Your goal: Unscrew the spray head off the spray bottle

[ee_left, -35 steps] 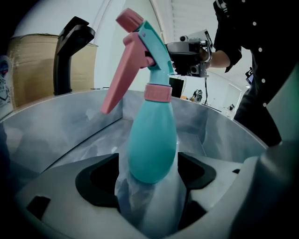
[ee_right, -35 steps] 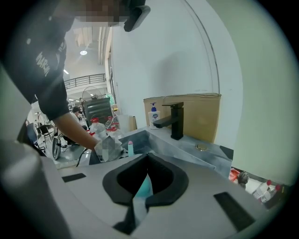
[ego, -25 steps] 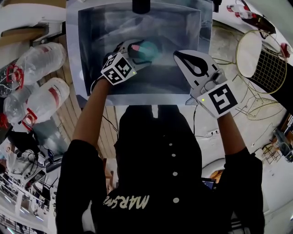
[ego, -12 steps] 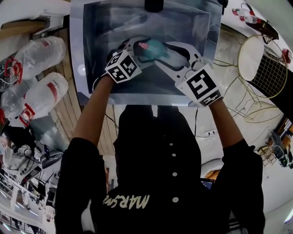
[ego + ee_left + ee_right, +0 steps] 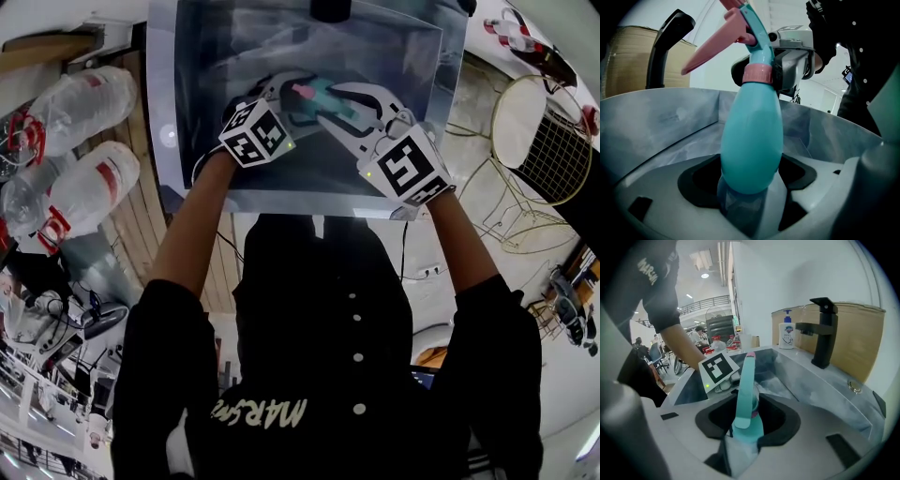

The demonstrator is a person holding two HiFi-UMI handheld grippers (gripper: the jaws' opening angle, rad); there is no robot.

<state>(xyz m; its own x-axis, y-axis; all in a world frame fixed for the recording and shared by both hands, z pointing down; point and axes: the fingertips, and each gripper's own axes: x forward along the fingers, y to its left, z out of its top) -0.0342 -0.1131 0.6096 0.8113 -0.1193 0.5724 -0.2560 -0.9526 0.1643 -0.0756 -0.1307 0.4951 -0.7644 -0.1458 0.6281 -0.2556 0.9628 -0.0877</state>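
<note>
Over the sink's [image 5: 162, 141] middle, left tongs [image 5: 750, 201] pinch the spray bottle's [image 5: 752, 136] base. Right tongs [image 5: 740, 437], just closing, clasp its spray head [image 5: 745, 390]. Judged light, smooth, squeezable plastic, best gripped at the pink collar [image 5: 757, 74].

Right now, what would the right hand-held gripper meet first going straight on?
The spray head, already between its jaws, which have just been closing; beyond it, probably the left hand-held gripper.

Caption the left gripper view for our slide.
Teal plastic spray bottle with pink trigger, clamped in the left gripper over a grey metal sink.
</note>
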